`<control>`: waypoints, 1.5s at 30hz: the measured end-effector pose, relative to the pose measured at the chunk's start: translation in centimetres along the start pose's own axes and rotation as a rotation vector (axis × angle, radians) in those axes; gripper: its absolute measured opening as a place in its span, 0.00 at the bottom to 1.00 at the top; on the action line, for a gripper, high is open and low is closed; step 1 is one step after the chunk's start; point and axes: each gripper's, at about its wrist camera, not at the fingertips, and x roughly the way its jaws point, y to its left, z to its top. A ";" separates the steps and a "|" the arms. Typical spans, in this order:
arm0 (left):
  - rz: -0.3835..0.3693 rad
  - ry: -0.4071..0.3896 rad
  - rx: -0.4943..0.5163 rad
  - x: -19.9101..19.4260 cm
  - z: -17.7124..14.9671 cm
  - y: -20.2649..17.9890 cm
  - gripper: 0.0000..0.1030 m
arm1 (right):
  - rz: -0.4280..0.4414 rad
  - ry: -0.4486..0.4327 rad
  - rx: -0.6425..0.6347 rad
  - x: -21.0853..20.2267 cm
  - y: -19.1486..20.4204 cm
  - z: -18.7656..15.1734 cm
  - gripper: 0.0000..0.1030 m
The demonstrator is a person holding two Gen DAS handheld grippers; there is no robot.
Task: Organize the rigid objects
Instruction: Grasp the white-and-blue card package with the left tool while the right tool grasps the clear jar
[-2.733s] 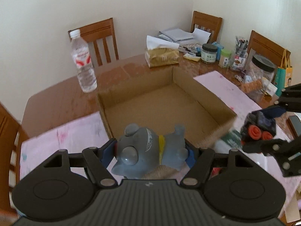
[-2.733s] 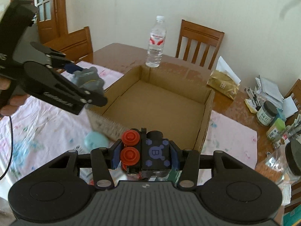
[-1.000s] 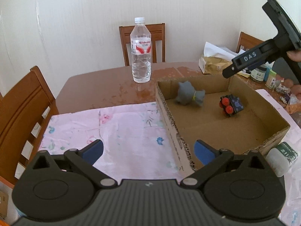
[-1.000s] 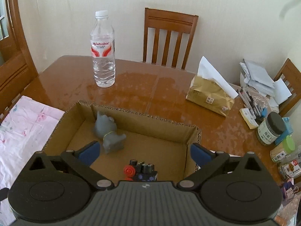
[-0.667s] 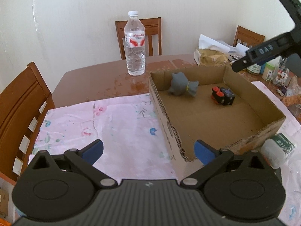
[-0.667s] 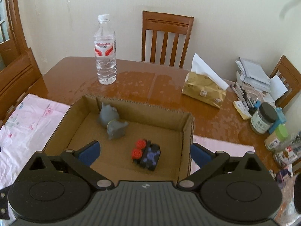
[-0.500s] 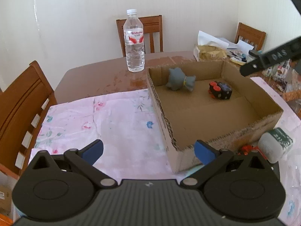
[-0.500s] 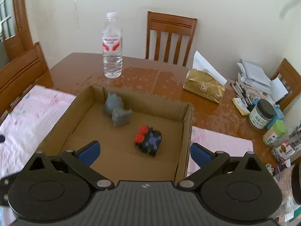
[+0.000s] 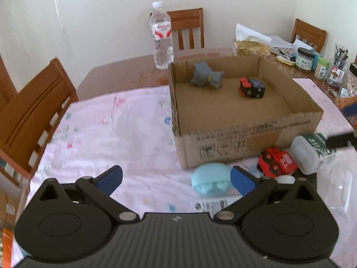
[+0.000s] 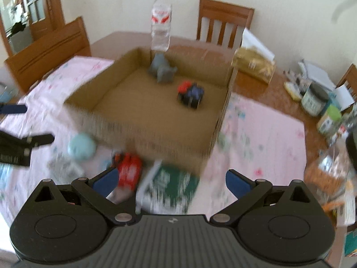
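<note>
Here the left tool [image 9: 176, 178] has its two blue-padded fingers spread wide, gripping nothing, poised above the pink cloth [image 9: 107, 129] on the worktop; the pale blue toy [image 9: 210, 182] lies just ahead, between the pads. Likewise the right tool [image 10: 170, 181] stands fully apart and empty, over a red toy car [image 10: 129, 170] and a white bottle with a green label [image 10: 169, 187].

Inside the cardboard box [image 9: 245, 131] rest two objects: one grey animal figure [image 9: 206, 76] near the far left corner and one black block with red knobs [image 9: 252, 87] beside it, apart from it. Three objects remain outside, against the box's near wall.

The left wrist view is sharp and shows print on the box wall; the right wrist view is motion-blurred but alone shows a door [image 10: 40, 6]. One water bottle [image 9: 161, 38] stands beyond the box.
</note>
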 end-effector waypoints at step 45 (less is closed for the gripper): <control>-0.104 0.220 0.051 5.5 -2.7 -1.4 1.00 | -0.028 0.177 0.052 2.7 4.8 -7.9 1.00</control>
